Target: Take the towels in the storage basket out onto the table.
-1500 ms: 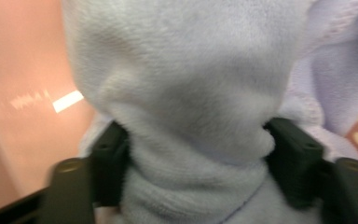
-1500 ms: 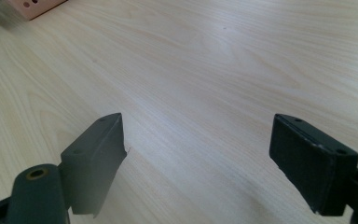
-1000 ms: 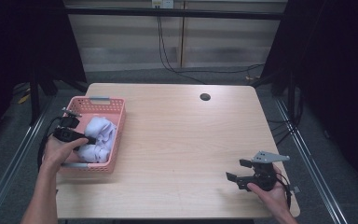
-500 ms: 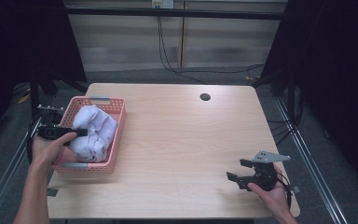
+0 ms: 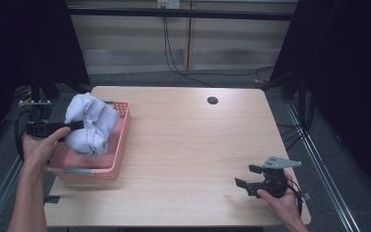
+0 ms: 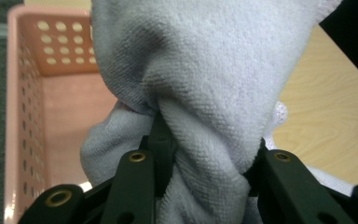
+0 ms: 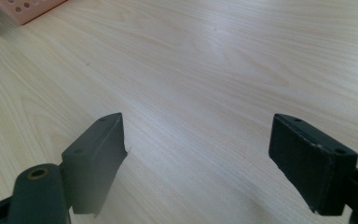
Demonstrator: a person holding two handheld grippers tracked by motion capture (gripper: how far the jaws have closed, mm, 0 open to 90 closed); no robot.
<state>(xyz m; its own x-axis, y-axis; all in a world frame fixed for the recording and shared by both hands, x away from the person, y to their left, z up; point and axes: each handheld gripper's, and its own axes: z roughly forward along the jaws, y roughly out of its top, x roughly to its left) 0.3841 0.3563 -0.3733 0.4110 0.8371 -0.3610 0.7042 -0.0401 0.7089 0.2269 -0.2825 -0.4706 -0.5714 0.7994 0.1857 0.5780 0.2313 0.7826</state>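
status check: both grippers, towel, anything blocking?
Left gripper shut on white towel, bunch lifted above pink basket. Right gripper open, idle over bare table. Nothing in the way.

Left gripper (image 5: 72,126) raised, jaws clamped; right gripper (image 5: 248,176) low, jaws wide apart.

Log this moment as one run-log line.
left gripper: shut on white towel, above pink basket | right gripper: open, over table
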